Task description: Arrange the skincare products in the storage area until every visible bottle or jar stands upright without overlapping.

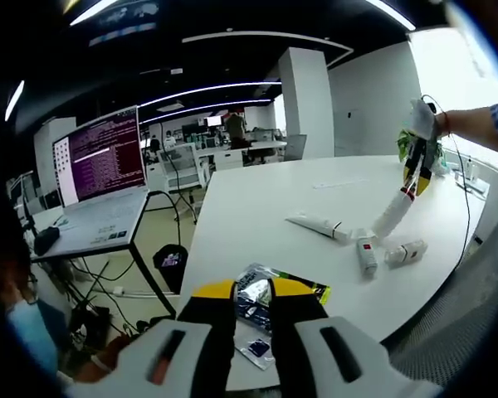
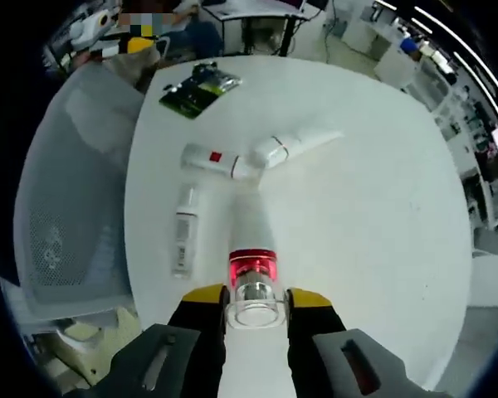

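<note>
Right gripper (image 2: 256, 311) fingers clamp a clear-capped bottle (image 2: 252, 265) above the white desk (image 2: 373, 215); left gripper (image 1: 256, 308) fingers apparently pinch a foil sachet (image 1: 261, 290).

clear plastic cap (image 2: 254, 303), glossy foil packet (image 1: 261, 292), matt table (image 2: 373, 215)

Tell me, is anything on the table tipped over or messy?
Yes. Three white bottles lie flat on the white table instead of standing: a tube, a red-labelled bottle and another bottle. The right gripper holds a fourth bottle tilted.
</note>
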`<state>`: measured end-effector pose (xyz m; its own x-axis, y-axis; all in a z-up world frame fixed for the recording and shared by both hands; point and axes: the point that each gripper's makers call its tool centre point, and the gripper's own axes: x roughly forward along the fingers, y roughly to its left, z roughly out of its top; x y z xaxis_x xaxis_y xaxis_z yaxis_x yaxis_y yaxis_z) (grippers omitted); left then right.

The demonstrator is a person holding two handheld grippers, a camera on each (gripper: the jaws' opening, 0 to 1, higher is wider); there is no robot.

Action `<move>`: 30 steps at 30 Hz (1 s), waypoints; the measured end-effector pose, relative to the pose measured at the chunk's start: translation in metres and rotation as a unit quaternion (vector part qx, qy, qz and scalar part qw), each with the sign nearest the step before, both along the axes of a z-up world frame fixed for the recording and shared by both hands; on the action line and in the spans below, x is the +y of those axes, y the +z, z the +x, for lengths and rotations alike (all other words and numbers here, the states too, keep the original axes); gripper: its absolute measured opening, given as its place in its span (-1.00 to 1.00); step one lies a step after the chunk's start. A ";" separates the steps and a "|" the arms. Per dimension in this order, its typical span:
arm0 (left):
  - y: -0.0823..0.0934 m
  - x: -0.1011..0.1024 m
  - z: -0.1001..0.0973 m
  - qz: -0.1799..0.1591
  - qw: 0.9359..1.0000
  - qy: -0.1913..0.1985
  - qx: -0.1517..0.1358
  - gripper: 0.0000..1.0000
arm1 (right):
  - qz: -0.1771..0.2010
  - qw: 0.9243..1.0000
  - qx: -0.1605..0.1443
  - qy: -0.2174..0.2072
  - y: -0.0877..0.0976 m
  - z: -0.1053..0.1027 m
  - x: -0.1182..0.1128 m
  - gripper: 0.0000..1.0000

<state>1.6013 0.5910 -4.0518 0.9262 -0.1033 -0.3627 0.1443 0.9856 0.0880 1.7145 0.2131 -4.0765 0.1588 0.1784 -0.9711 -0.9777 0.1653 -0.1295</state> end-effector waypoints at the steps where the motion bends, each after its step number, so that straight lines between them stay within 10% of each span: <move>1: 0.000 0.000 0.000 0.000 1.000 0.000 0.000 -0.80 | -0.005 1.000 0.000 0.008 0.003 0.001 0.004 -0.54; 30: 0.001 0.000 0.000 -0.002 1.000 -0.003 -0.003 -0.81 | -0.024 0.996 -0.007 0.090 0.022 0.024 0.072 -0.52</move>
<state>1.6017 0.5909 -4.0509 0.9275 -0.1106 -0.3571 0.1504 0.9849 0.0858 1.7389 0.2849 -4.0547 0.1418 0.1587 -0.9771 -0.9890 -0.0199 -0.1468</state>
